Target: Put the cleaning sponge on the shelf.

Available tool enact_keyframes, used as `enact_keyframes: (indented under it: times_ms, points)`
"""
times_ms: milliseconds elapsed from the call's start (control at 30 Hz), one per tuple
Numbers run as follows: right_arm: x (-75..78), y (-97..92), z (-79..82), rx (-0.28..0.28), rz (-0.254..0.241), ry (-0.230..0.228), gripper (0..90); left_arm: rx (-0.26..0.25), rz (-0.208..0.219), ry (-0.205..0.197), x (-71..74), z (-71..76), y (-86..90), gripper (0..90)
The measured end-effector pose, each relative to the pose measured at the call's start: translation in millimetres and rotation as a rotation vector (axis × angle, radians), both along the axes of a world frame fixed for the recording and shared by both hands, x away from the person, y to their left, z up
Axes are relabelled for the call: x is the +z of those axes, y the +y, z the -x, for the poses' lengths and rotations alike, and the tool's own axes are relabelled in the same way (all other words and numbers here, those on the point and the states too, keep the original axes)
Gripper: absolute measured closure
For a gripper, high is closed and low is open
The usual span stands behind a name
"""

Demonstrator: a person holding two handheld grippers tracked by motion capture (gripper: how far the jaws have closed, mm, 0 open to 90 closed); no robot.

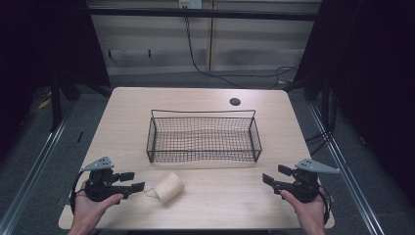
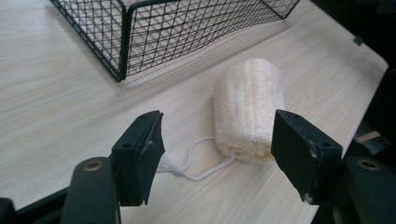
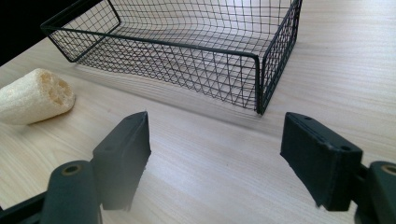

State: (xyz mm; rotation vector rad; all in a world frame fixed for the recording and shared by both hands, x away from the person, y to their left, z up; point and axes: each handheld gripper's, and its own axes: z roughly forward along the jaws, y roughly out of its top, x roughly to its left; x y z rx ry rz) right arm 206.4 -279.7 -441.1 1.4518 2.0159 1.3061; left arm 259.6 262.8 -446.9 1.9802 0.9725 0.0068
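Wooden table (image 1: 122,117): loofah (image 1: 169,188) beside left tongs (image 1: 134,182)

Fig.: 1 loofah (image 1: 169,188) (w/ 1 string loop (image 2: 196,158)), 1 wire basket (image 1: 203,157), 1 table (image 1: 127,122), 2 grippers: left gripper (image 1: 133,181), right gripper (image 1: 274,175).

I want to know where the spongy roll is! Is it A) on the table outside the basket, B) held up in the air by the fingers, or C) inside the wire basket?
A: the loofah roll lies on the table in front of the wire basket, apart from it.
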Motion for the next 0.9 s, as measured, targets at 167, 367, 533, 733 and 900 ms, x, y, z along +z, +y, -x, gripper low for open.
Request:
enact_keyframes:
  times_ms: [167,367,533,733,900]
  points:
    - [-0.3,1.9,1.1,0.009,-0.005,0.003,22.7,-0.001,-0.008,0.000,1.8,1.0,-0.2,32.3]
    - [-0.6,3.8,0.5,0.021,-0.002,0.022,22.8,-0.043,0.047,0.006,7.7,4.8,0.1,36.8]
    - [-0.6,4.2,-0.1,0.034,0.003,0.033,22.8,-0.031,-0.010,-0.014,18.8,6.7,-5.1,41.6]
    - [-0.8,6.0,-1.2,0.054,0.003,0.045,22.8,-0.069,-0.096,0.001,30.1,1.6,-14.8,38.3]
    - [-1.1,9.6,-3.2,0.079,0.005,0.051,22.8,-0.119,-0.156,0.013,36.3,0.0,-27.2,41.6]
